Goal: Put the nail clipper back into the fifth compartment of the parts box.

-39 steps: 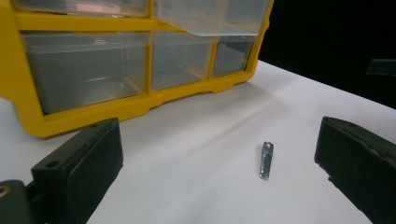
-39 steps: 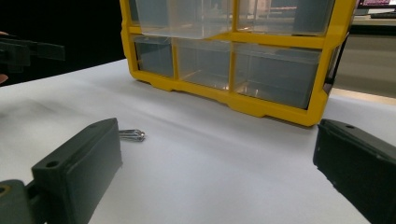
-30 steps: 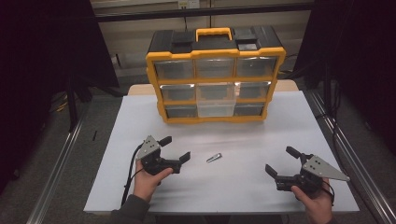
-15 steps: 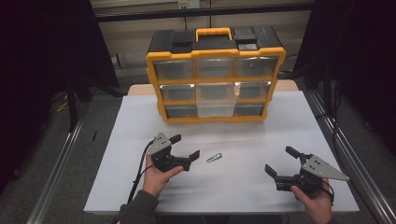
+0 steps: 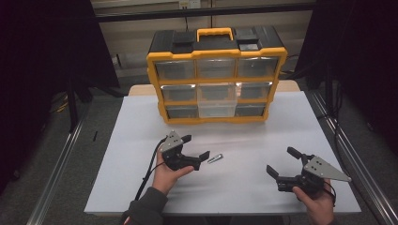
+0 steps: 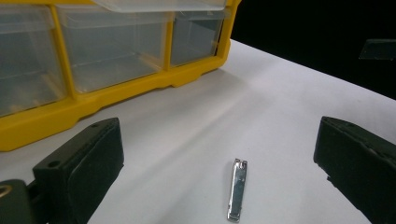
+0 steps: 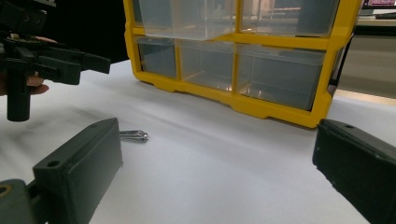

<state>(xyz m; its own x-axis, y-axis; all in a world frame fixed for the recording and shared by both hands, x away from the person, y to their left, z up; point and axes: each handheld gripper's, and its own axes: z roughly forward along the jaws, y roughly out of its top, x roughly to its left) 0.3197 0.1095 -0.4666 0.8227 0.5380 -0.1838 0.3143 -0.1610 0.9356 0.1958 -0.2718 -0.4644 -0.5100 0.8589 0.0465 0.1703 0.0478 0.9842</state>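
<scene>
1. White tabletop [image 5: 244,187]; yellow drawer organizer [image 5: 217,75] stands at its far edge, clear drawers facing the person, the middle drawer of its middle row pulled slightly forward.
2. Metal nail clipper [image 5: 215,159] lies flat on bare surface near table centre, well apart from the organizer.
3. Left gripper [image 5: 197,149]: jaws spread wide, empty, clipper just beyond its tips, between them in the left gripper view [image 6: 237,196].
4. Right gripper [image 5: 281,161]: jaws wide apart, empty, near the front right edge, open sheet between it and the clipper.

Nail clipper [image 6: 237,189] between spread claw [image 6: 219,177] jaws
</scene>
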